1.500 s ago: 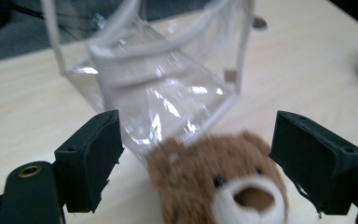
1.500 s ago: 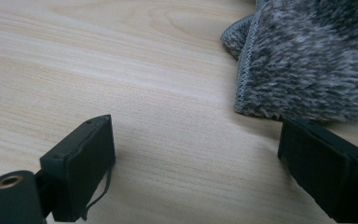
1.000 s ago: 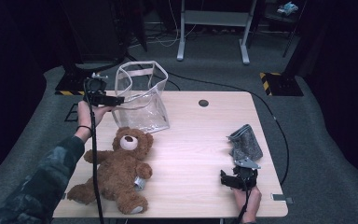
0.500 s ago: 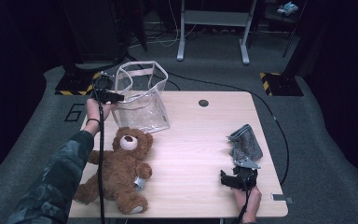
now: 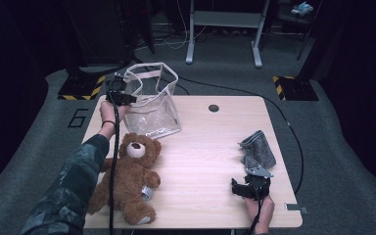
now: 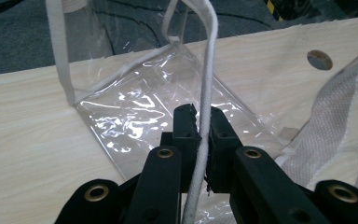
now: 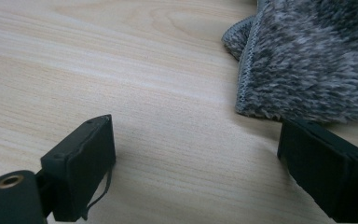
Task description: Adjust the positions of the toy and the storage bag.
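A clear plastic bag [image 5: 154,110] with white fabric trim stands upright at the table's far left. My left gripper [image 5: 126,98] is at its near left rim. In the left gripper view its jaws have just been closing, and the left gripper [image 6: 200,116] now pinches the white trim [image 6: 208,79] between its pads. A brown teddy bear [image 5: 129,176] lies on its back at the front left. My right gripper [image 5: 247,183] rests open on the table at the front right. In the right gripper view, a grey fuzzy cloth [image 7: 317,60] lies just ahead of the right gripper [image 7: 200,154], by its right jaw.
The wooden table [image 5: 210,142] has a round cable hole [image 5: 213,107] near its far edge. The grey cloth [image 5: 257,152] sits near the right edge. Cables trail off the table to the floor, and a metal stand is behind.
The left hand has moved right and slightly down to the bag's rim. Its jaws, wide apart before, have closed on the white trim. The right gripper has not moved.
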Demonstrator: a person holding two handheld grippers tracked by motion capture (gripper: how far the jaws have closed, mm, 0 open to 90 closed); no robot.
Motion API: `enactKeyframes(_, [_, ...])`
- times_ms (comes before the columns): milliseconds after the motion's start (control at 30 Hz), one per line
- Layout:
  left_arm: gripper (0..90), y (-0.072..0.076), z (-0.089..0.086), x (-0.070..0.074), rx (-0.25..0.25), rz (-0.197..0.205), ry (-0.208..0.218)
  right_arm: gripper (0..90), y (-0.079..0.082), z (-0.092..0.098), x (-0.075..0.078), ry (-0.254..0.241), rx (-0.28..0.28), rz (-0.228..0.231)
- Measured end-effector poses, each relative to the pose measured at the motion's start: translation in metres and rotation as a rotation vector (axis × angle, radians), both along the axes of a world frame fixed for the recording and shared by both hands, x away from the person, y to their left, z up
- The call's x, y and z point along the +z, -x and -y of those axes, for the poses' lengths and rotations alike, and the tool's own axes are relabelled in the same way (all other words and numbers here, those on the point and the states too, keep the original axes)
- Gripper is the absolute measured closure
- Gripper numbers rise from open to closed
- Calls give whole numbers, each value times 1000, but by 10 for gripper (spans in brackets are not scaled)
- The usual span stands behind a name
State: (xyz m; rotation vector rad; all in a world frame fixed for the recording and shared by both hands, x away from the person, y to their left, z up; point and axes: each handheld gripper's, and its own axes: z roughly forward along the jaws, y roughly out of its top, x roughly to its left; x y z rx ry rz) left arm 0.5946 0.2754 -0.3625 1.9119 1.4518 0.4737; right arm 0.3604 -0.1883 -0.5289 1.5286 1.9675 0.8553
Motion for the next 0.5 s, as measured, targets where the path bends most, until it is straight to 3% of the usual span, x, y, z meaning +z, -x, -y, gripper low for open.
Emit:
enactKeyframes(333, [849,-3,27,2,-76,1,14,103,0,0,0,-1,2,1])
enactKeyframes(500, [848,-1,39,1,-98,-12,45,103,0,0,0,-1,2,2])
